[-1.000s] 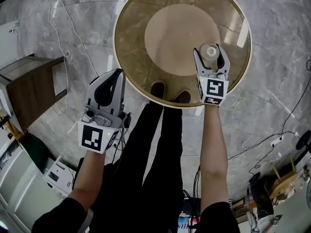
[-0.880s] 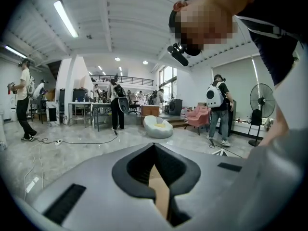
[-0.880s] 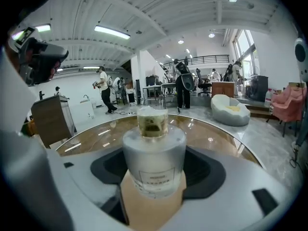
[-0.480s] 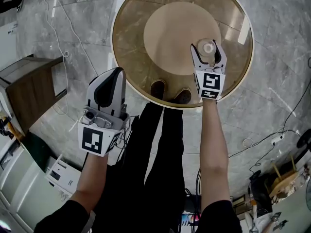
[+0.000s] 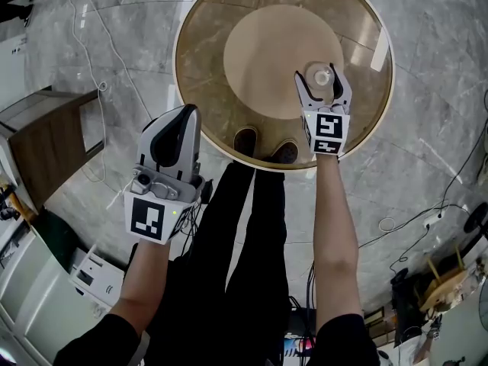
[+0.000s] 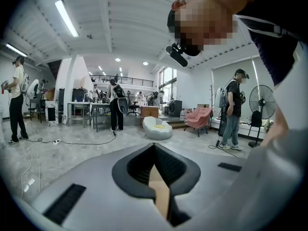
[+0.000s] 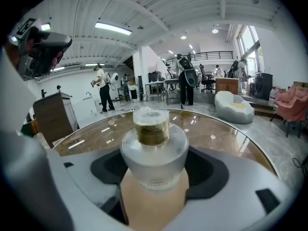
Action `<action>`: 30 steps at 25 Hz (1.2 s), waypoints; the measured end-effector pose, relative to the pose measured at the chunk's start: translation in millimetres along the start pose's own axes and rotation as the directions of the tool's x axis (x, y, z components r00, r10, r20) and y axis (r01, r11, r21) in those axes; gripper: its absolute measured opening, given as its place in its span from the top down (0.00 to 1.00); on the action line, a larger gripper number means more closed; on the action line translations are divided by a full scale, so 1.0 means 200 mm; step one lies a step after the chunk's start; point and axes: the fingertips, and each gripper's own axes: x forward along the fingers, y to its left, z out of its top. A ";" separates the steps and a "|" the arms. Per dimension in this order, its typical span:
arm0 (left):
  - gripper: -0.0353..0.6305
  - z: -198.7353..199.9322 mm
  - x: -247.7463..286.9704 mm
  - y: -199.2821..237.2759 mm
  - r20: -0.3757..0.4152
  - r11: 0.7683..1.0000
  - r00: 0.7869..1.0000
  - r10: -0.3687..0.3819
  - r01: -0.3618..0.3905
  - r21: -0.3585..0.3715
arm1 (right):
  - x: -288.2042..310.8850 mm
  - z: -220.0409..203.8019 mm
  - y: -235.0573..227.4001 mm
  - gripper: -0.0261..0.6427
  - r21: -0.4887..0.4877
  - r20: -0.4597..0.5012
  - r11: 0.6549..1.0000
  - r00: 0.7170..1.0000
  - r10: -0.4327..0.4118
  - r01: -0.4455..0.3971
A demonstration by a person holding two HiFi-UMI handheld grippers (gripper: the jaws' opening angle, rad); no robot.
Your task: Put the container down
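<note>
Two grippers show, and only one has a job right now. The right gripper [image 5: 321,77] is clenched on a frosted glass bottle [image 5: 321,73], one jaw on each side of its fat round body. The bottle stands upright, with a gold band [image 7: 151,132] round its neck and a pale cap [image 7: 149,115] on top. It is over the round glass table [image 5: 204,59], on the right side, at the edge of the tan disc [image 5: 263,52] under the glass. I cannot tell if its bottom is touching the glass yet.

The left gripper [image 5: 187,117] is squeezed shut with nothing in it. It hangs off the table, over the grey stone floor [image 5: 442,90], well apart from the bottle.

I think a few things could go wrong from here:

- If the jaws let go while the bottle is up in the air, it would drop. Glass would hit glass, and the bottle or the table top could chip or crack.
- If the bottle comes down too hard, the same bump could happen.
- The frosted body looks smooth, so it could slip if the grip goes loose too soon.
- If the gripper pulls back before the jaws are wide enough, one jaw could catch the round body. That could tip the bottle over, and it might roll.

Going down slowly and opening wide before backing away would be the safe way.
</note>
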 end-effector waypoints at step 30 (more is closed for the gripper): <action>0.91 1.57 -0.45 -0.22 0.207 0.995 0.973 -0.102 0.095 0.042 | -1.87 1.94 0.20 0.45 0.064 0.396 0.997 0.916 -0.066 0.044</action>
